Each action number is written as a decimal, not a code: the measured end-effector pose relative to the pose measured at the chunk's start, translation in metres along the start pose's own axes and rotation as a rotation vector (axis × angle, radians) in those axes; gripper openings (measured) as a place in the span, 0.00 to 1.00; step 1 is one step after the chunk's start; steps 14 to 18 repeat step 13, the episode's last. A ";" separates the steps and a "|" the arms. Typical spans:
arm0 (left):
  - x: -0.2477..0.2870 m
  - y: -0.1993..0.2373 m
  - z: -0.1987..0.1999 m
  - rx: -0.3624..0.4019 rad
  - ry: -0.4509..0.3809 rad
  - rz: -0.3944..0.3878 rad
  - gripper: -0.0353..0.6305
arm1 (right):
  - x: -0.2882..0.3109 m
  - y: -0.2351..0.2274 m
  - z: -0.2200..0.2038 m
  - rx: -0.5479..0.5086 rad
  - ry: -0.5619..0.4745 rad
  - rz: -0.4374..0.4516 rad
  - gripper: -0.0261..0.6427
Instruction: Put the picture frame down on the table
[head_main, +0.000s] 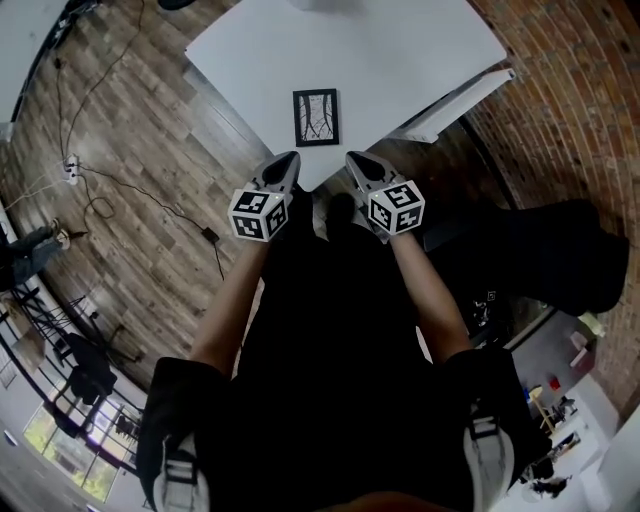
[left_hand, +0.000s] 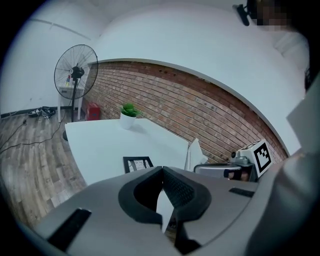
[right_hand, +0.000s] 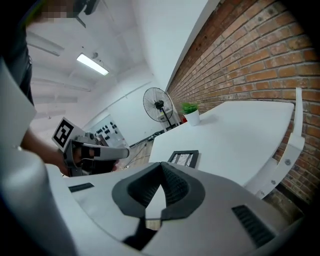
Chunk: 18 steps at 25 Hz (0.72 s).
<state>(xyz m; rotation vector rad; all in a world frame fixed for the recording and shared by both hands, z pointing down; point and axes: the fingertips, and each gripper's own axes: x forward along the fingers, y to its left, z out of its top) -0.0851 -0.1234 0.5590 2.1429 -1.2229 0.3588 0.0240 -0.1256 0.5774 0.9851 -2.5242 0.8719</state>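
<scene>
Lying flat: frame (head_main: 316, 117) | L claw (head_main: 291, 158), R claw (head_main: 352, 158) closed | fan (left_hand: 75, 72): gripper views only

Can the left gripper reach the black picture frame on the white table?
Probably yes: nothing stands between the left gripper and the black picture frame near the edge of the white table, though its shut jaws must open.

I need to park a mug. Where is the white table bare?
Most of the table is bare: the stretch between the picture frame at the near edge and the potted plant at the far end, plus both sides of the frame. Nowhere is crowded.
</scene>
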 end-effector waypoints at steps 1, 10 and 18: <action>-0.003 -0.003 0.000 0.006 -0.002 0.003 0.09 | -0.002 0.002 0.001 0.000 -0.006 0.006 0.03; -0.022 -0.021 -0.010 0.005 -0.022 0.040 0.09 | -0.025 0.013 0.000 -0.076 -0.003 0.014 0.03; -0.024 -0.026 -0.015 0.004 -0.025 0.036 0.09 | -0.034 0.007 -0.008 -0.052 -0.009 -0.001 0.03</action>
